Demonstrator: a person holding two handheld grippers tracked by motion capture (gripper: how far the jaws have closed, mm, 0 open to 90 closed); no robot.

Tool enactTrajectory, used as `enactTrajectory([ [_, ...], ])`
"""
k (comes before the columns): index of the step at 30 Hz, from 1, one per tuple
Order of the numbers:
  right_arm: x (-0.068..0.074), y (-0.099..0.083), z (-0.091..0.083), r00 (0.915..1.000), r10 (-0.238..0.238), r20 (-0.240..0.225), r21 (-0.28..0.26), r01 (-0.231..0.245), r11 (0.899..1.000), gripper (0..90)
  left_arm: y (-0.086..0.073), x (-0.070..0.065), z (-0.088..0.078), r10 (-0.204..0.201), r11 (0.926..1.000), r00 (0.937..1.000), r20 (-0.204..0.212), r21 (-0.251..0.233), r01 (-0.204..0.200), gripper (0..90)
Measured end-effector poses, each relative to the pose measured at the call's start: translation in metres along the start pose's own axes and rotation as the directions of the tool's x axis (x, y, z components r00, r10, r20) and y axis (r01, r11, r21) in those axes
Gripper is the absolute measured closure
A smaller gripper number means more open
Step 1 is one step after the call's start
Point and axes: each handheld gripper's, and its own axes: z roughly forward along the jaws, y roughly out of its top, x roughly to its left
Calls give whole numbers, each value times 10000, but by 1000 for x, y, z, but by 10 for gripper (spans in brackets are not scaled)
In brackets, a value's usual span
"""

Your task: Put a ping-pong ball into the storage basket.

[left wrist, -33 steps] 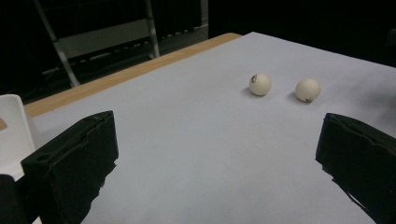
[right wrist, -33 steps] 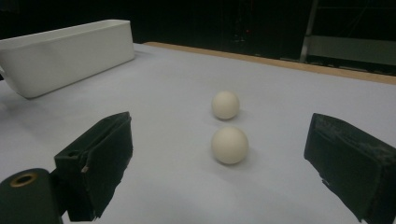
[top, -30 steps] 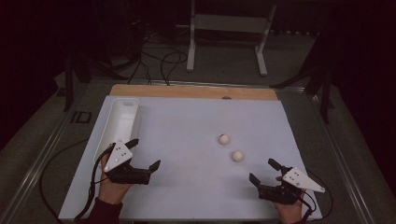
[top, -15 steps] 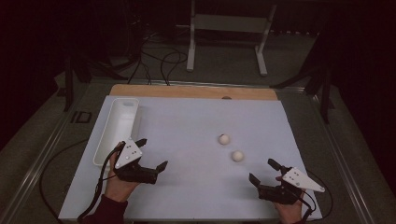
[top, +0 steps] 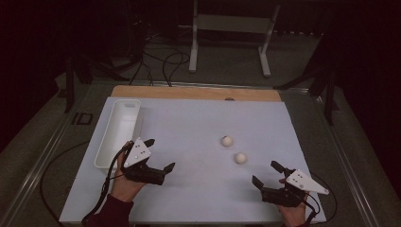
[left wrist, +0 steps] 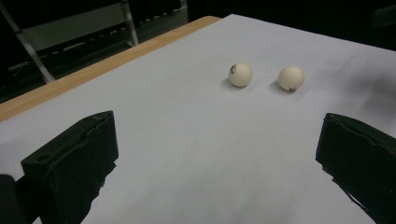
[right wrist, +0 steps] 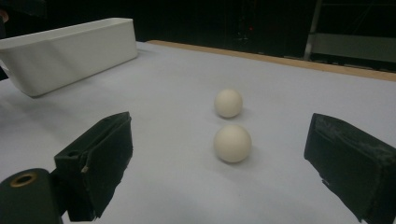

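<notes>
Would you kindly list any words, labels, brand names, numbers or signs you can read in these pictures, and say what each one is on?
No readable text in any view.
Far ball: a dark mark, too small to read as a letter or sign.
Near ball: a small dark mark low on it, likewise unreadable.
White tray: plain, no label.
Left gripper and right gripper: no lettering visible.

High view looks down and forward over the white-covered table (top: 189, 123); both gripper views sit low, sharing two cream round balls (left wrist: 240, 74).
</notes>
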Motion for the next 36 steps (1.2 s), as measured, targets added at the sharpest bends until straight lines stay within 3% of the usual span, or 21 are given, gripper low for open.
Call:
enactTrajectory([
  [36,0,0,0,10000,-88,26,-40,88,10000,73,19,-6,27,262,9995,9989,393,180,-270,0],
])
